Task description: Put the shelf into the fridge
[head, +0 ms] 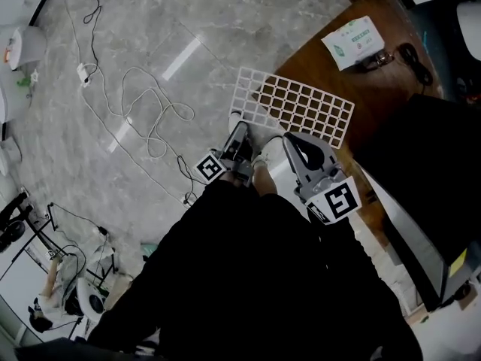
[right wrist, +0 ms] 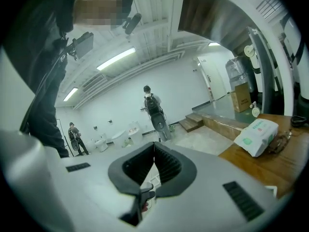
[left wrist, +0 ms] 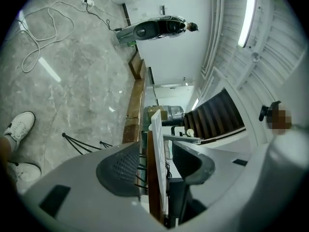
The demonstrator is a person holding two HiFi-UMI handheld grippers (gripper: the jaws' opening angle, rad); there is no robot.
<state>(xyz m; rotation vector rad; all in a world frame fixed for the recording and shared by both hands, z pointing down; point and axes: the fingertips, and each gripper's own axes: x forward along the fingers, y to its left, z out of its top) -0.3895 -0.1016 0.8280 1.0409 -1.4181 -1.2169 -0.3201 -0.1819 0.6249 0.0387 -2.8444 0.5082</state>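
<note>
A white wire-grid shelf (head: 293, 105) lies flat on the corner of a wooden table (head: 376, 74), with its left part hanging over the floor. My left gripper (head: 238, 128) is at the shelf's near left corner. In the left gripper view the shelf (left wrist: 158, 153) runs edge-on between the jaws of the left gripper (left wrist: 157, 146), which stand open with a gap on each side of it. My right gripper (head: 291, 140) hovers by the shelf's near edge. Its jaws are shut in the right gripper view (right wrist: 154, 146), with nothing between them. A black boxy unit (head: 425, 164), seemingly the fridge, stands at the right.
A white packet (head: 353, 42) and a black cord (head: 412, 57) lie on the table's far part. White cables (head: 143, 104) snake over the marble floor at the left. The person's white shoes (head: 264, 156) are just below the shelf. People stand far off in the right gripper view.
</note>
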